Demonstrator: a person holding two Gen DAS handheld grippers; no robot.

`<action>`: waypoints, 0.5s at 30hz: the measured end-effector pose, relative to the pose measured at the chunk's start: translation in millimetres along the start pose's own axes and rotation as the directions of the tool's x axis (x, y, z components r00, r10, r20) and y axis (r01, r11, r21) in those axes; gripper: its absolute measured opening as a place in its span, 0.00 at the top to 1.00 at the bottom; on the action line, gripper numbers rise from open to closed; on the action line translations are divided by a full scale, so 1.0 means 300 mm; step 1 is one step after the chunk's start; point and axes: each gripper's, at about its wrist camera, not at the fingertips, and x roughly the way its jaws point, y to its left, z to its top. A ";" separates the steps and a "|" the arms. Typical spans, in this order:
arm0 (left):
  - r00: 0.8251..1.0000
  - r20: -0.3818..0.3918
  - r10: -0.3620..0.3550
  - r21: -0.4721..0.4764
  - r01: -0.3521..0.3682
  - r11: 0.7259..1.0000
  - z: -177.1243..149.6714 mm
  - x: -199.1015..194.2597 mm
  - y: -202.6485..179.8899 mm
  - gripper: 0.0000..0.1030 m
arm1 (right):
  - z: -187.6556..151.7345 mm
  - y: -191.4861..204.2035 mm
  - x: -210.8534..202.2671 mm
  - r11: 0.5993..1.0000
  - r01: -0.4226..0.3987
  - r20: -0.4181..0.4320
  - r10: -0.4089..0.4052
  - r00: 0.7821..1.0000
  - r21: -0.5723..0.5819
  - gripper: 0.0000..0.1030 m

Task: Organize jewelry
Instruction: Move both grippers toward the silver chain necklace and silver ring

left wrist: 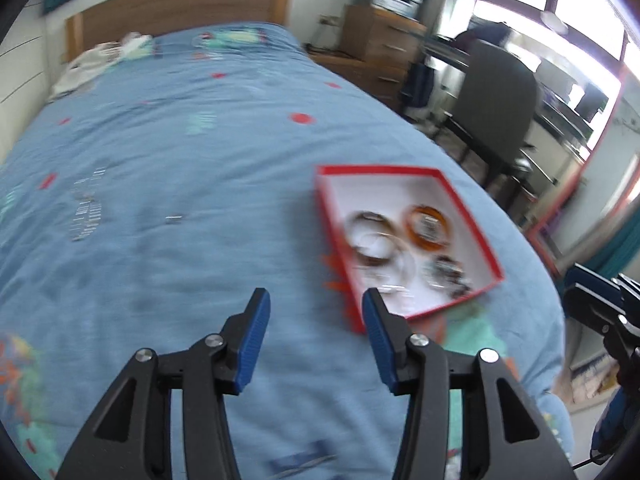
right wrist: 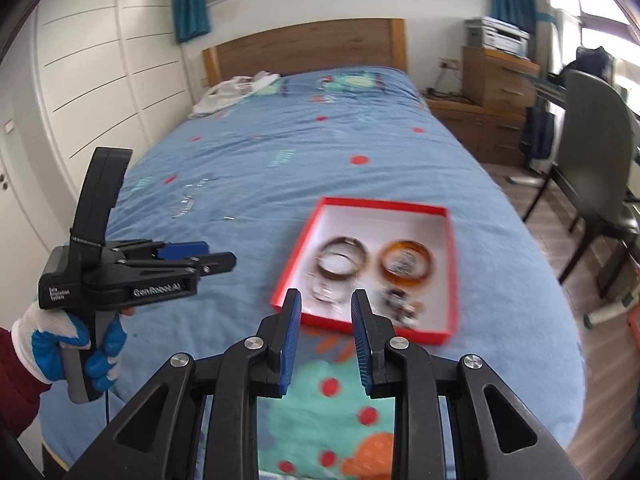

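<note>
A red box with a white inside (left wrist: 472,216) (right wrist: 450,264) lies on the blue bedspread. In it are an amber bangle (left wrist: 428,227) (right wrist: 406,267), a brown and silver bangle (left wrist: 370,240) (right wrist: 342,262), thin clear rings (right wrist: 326,294) and a dark beaded piece (left wrist: 448,276) (right wrist: 400,306). Small silver pieces (left wrist: 86,212) (right wrist: 186,202) lie loose on the bedspread to the left. My left gripper (left wrist: 316,300) is open and empty, just left of the box's near corner. It also shows in the right wrist view (right wrist: 200,256). My right gripper (right wrist: 326,300) is open and empty above the box's near edge.
The bed (right wrist: 260,152) has a wooden headboard (right wrist: 308,46) and white cloth (right wrist: 234,90) near the pillows. A dark chair (right wrist: 596,152) and wooden drawers (right wrist: 496,80) stand right of the bed. White wardrobes (right wrist: 100,80) line the left wall.
</note>
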 end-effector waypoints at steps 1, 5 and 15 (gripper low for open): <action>1.000 0.005 0.020 -0.021 -0.020 1.000 0.001 -0.012 0.062 0.55 | 0.012 0.028 0.018 1.000 -0.016 -0.002 0.016 1.000 -0.008 0.75; 0.996 0.014 0.086 -0.087 -0.085 0.993 0.005 -0.027 0.275 0.54 | 0.062 0.142 0.120 0.996 -0.071 -0.020 0.070 0.997 -0.048 0.75; 0.987 -0.004 0.159 -0.277 -0.154 0.948 0.044 0.083 0.772 0.54 | 0.197 0.406 0.542 0.970 -0.214 -0.116 0.201 0.973 -0.116 0.75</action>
